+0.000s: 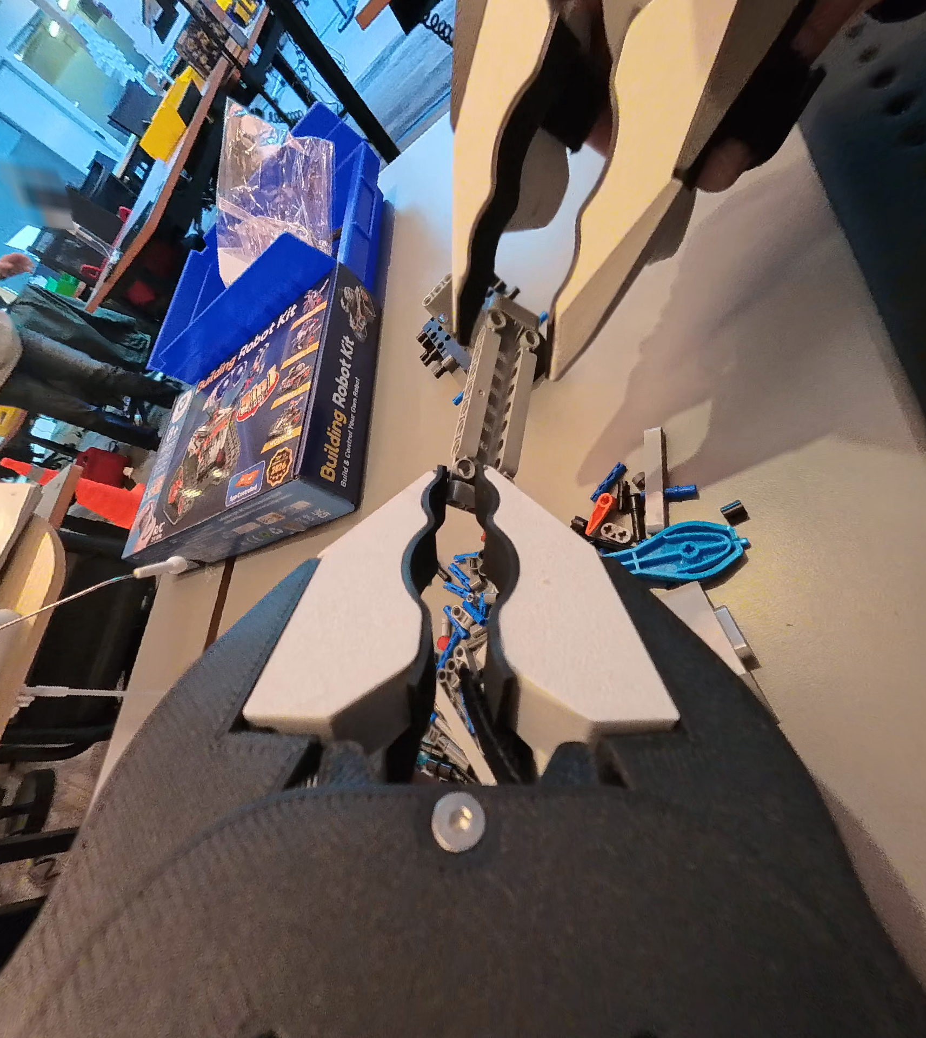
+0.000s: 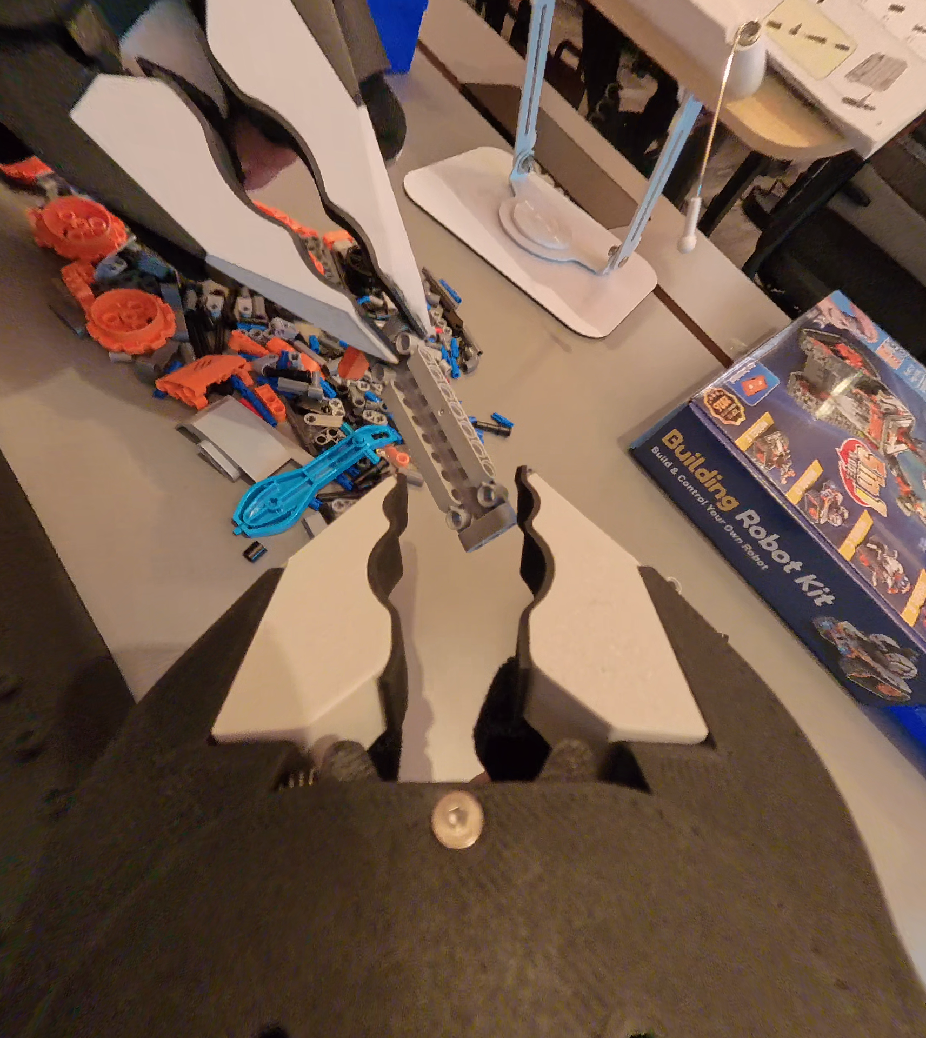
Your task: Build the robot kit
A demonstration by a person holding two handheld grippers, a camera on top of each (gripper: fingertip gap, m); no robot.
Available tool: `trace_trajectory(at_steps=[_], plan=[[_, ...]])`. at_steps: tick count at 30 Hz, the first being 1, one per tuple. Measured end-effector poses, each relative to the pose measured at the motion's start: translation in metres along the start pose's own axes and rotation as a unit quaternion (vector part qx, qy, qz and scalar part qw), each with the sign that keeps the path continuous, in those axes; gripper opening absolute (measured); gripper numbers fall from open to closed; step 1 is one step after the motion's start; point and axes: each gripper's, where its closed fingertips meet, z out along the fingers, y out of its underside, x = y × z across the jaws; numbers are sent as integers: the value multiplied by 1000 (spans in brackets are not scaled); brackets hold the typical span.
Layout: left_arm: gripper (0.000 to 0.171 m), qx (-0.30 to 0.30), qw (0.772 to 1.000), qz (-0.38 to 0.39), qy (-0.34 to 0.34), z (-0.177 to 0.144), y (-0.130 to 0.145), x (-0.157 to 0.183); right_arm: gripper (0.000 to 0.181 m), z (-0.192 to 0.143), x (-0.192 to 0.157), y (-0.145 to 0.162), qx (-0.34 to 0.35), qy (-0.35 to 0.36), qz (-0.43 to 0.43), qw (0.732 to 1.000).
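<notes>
A long grey beam assembly (image 1: 491, 393) of studless building parts is held above the white table (image 1: 758, 393). My left gripper (image 1: 463, 477) is shut on its near end. In the left wrist view my right gripper (image 1: 508, 354) comes in from the top, jaws apart on either side of the assembly's far end. In the right wrist view the right gripper (image 2: 463, 488) is open, with the assembly's (image 2: 443, 427) grey end block between its fingertips, close to the right finger (image 2: 528, 505). The left gripper (image 2: 413, 337) pinches the other end there.
A pile of small orange, blue, grey and black parts (image 2: 292, 365) with orange wheels (image 2: 129, 320) lies under the assembly. A light-blue plastic tool (image 2: 303, 483) lies beside it. A dark blue kit box (image 2: 842, 505), blue bins (image 1: 292, 236), a clear bag (image 1: 275, 185) and a white lamp base (image 2: 533, 241) stand around.
</notes>
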Motion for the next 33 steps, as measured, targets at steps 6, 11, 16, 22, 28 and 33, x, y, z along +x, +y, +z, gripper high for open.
trace_trajectory(at_steps=[6,11,16,22,28,33], plan=[[7,-10,999,40,-5,0,-2,6,29,8,-5,10,-30,-10,-10,999],[7,-14,998,67,-10,0,-2,9,28,10,-8,14,-37,-25,-1,999],[7,-11,996,85,-18,-2,-3,8,26,10,-11,13,-28,-46,17,998],[7,-15,991,126,-36,-3,-1,7,24,12,-17,14,-16,-75,47,996],[7,-6,989,136,-54,-5,-2,1,24,11,-18,8,8,-85,64,994],[8,3,990,128,-64,-6,-4,-3,23,10,-16,5,23,-84,68,994]])
